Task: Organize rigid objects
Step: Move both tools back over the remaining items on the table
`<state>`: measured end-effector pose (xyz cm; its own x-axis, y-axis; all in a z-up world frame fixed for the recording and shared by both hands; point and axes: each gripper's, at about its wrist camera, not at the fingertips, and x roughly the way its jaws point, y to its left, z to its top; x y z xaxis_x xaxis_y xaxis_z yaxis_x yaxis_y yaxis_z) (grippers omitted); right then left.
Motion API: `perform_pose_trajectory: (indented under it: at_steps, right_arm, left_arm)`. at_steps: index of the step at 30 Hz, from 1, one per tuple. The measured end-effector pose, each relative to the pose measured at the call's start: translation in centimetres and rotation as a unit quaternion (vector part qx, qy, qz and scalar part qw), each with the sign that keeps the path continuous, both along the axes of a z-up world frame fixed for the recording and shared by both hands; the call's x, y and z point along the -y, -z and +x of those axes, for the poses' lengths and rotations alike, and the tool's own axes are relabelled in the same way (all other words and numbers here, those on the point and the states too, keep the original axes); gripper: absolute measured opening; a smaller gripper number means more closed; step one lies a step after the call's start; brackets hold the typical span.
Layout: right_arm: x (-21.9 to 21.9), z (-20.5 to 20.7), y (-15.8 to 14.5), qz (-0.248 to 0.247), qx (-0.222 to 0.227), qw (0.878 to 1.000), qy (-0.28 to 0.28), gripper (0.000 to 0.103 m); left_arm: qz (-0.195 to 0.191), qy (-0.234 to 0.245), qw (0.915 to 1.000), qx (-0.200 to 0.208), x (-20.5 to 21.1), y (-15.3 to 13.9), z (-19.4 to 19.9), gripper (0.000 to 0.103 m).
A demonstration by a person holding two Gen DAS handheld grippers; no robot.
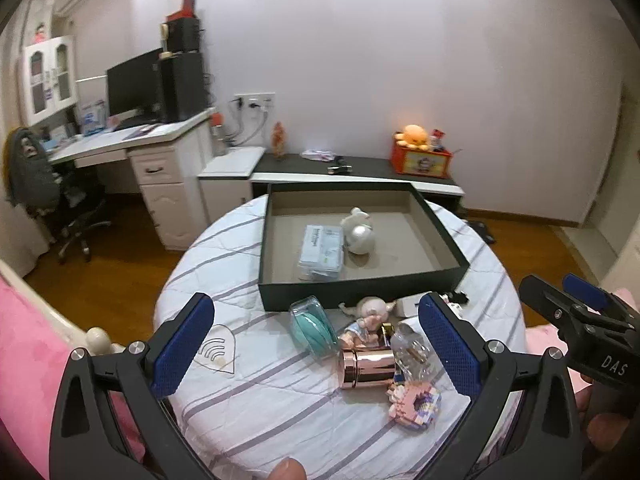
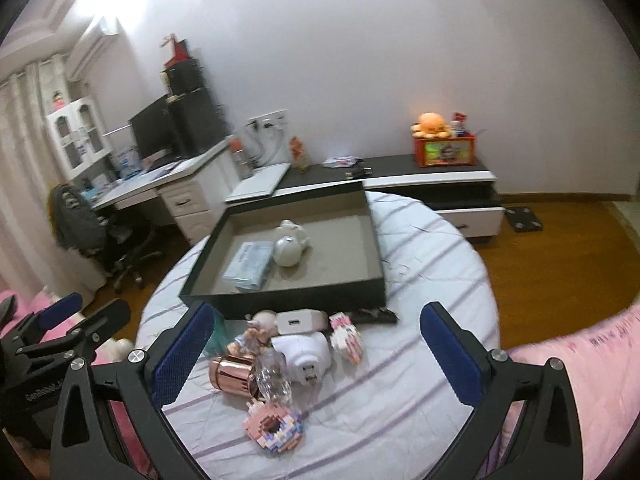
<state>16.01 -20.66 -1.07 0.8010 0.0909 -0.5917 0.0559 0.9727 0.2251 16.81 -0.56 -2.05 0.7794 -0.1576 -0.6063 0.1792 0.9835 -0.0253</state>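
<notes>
A dark shallow box (image 1: 362, 286) (image 2: 280, 300) lies on a striped bed. It holds a white figurine (image 1: 357, 232) (image 2: 289, 246) and a flat clear packet (image 1: 321, 252) (image 2: 248, 266). In front of it lies a cluster: a teal round case (image 1: 312, 328), a small doll (image 1: 366, 320) (image 2: 256, 334), a rose-gold cylinder (image 1: 368, 368) (image 2: 232, 374), a clear bottle (image 1: 412, 352) (image 2: 274, 376), a pink block toy (image 1: 416, 402) (image 2: 274, 428), a white charger (image 2: 298, 320) and a white camera (image 2: 306, 354). My left gripper (image 1: 316, 348) and right gripper (image 2: 316, 352) are open and empty, above the cluster.
The striped bedcover (image 1: 280, 412) (image 2: 400, 392) rests against pink bedding (image 1: 28, 344) (image 2: 580, 352). Beyond the bed stand a low dark cabinet (image 1: 360, 168) with an orange toy box (image 1: 422, 158), a white desk (image 1: 132, 148) and a chair (image 1: 36, 176).
</notes>
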Motion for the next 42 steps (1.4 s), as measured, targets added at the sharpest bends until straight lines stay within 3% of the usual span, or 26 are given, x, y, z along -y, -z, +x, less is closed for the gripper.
perform_pose_trajectory:
  at_steps: [8, 17, 24, 30, 37, 42]
  right_arm:
    - [-2.8, -2.8, -1.1, -0.045, -0.001, 0.998, 0.049, 0.103]
    - [-4.8, -3.9, 0.4, -0.073, -0.009, 0.997, 0.017, 0.103]
    - [-4.6, -3.0, 4.0, -0.069, -0.041, 0.995, -0.053, 0.103]
    - [-4.2, -2.3, 6.8, -0.041, -0.057, 0.994, -0.081, 0.103]
    - [-4.9, -1.1, 10.5, -0.056, -0.084, 0.989, -0.109, 0.103]
    - [-5.5, 0.2, 13.0, -0.058, -0.107, 0.983, -0.136, 0.092]
  left_arm:
    - [-0.017, 0.022, 0.9995, 0.012, -2.2, -0.2, -0.8, 0.103]
    - [-0.027, -0.022, 0.9994, -0.006, -4.3, 2.6, -1.9, 0.103]
    - [-0.021, -0.061, 0.9978, -0.017, -3.3, 5.1, -2.4, 0.103]
    - [0.013, -0.062, 0.9979, -0.012, -1.7, 6.3, -2.1, 0.103]
    - [0.005, -0.048, 0.9980, -0.040, -0.8, 8.5, -1.0, 0.103]
    - [0.009, -0.043, 0.9975, -0.055, 0.0, 9.7, -0.3, 0.103]
